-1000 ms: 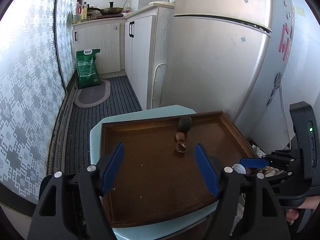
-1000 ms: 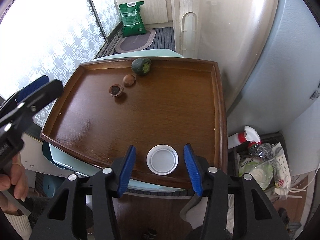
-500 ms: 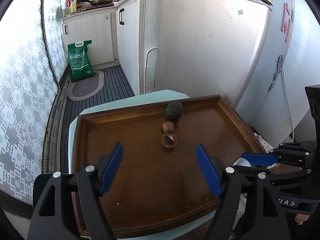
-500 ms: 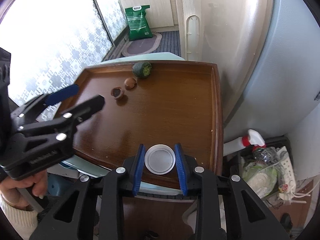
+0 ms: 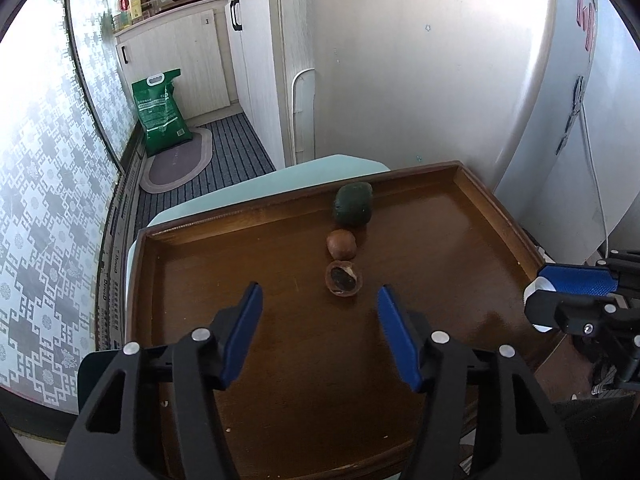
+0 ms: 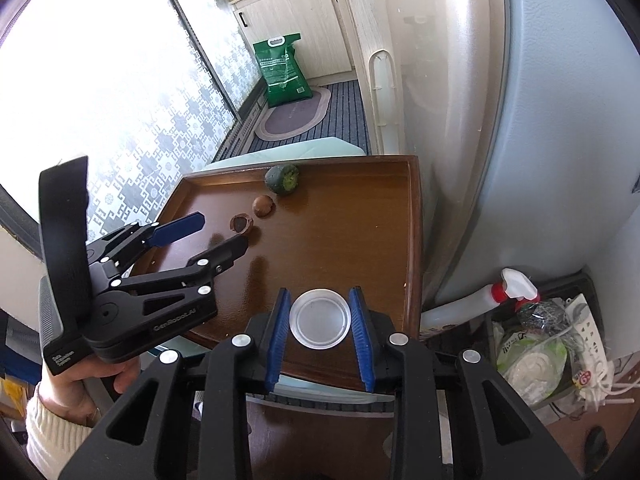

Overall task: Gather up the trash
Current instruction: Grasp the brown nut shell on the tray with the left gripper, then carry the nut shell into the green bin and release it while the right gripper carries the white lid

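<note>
A brown wooden tray (image 5: 460, 240) holds a dark green fruit piece (image 5: 353, 204), a round brown pit (image 5: 341, 244) and a brown half shell (image 5: 344, 278) in a row. My left gripper (image 5: 320, 320) hovers over the tray just short of the shell. Its jaws are closing with nothing between them. In the right wrist view the left gripper (image 6: 222, 232) points at the shell (image 6: 241, 225). My right gripper (image 6: 320, 292) is shut on a white round lid (image 6: 319, 318) over the tray's near edge (image 6: 352, 376). The left wrist view catches the right gripper (image 5: 534, 292) at its right border.
A grey fridge (image 5: 420, 80) stands just behind the tray, with white cabinets (image 5: 256, 52) beside it. A green bag (image 5: 160, 112) leans on the floor by a mat. Right of the tray sit a spray bottle (image 6: 472, 304) and a basket of plastic bags (image 6: 552, 352).
The right jaws have closed onto the white lid. The left gripper has come forward and lower toward the shell, and its jaws have narrowed.
</note>
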